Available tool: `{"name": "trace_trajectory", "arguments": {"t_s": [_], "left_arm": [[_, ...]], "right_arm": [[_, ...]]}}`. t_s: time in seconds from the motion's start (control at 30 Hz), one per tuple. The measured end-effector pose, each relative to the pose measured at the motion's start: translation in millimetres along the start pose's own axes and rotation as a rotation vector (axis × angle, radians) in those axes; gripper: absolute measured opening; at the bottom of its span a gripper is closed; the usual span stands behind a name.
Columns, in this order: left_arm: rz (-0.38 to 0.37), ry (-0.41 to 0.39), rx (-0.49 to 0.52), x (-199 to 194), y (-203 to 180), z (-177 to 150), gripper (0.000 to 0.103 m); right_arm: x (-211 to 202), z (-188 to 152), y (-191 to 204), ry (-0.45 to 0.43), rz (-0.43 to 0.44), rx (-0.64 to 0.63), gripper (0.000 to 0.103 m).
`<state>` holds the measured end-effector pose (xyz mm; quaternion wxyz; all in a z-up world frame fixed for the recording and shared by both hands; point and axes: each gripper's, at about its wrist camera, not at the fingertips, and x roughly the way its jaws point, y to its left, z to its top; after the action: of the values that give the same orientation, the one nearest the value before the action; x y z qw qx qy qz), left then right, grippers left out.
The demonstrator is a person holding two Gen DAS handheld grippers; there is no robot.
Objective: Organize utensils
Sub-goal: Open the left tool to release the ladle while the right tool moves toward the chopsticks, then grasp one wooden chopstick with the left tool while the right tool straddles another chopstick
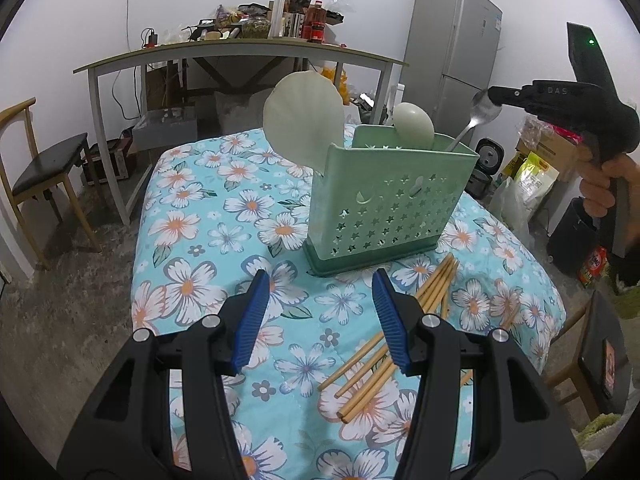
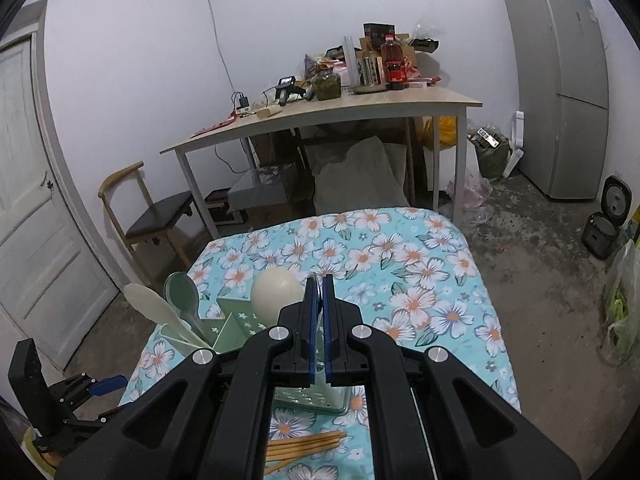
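Spoon going into the green holder, chopsticks up next

The right gripper (image 1: 494, 98) has its jaws clamped on the bowl end of a metal spoon (image 1: 474, 122), handle slanting down into the holder (image 1: 394, 204), just above its rim. The left gripper (image 1: 320, 316) hovers with jaws apart and empty, closest to the chopsticks (image 1: 434, 290) on the flowered table (image 1: 224, 216). They lie lengthwise, slightly right of and beneath the right jaw, so I'd guess a small shift right.

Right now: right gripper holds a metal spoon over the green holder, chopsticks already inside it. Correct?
Not quite. The chopsticks lie loose on the floral cloth, not inside; the left wrist view shows it. The right gripper does hold the metal spoon over the green holder.
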<state>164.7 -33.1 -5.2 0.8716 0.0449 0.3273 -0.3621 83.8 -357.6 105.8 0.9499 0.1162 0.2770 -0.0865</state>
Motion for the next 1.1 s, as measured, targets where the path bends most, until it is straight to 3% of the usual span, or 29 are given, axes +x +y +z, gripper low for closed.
{"name": "trace_trajectory", "arguments": {"t_s": [0.47,0.53,0.6,0.7,0.9,1.1], "left_arm": [[-0.007,-0.003,0.001,-4,-4,-3,0.051],[-0.008,-0.001,0.001,-3,-4,-4,0.051],[-0.014,0.003,0.0,-4,-4,-5,0.051],[-0.025,0.007,-0.002,-4,-4,-8,0.051],[-0.044,0.042,0.002,3,-3,-18,0.052],[-0.061,0.066,0.006,7,-3,-28,0.052]], "right_arm": [[-24,-9,-17,-0.019,0.007,0.072,0.005],[-29,-19,-23,-0.003,0.009,0.101,0.015],[-34,-35,-31,0.027,0.011,0.139,0.022],[-38,-59,-43,0.084,0.016,0.2,0.025],[-31,-131,-64,0.271,0.052,0.383,0.026],[-21,-196,-78,0.402,0.104,0.596,0.026]]}}
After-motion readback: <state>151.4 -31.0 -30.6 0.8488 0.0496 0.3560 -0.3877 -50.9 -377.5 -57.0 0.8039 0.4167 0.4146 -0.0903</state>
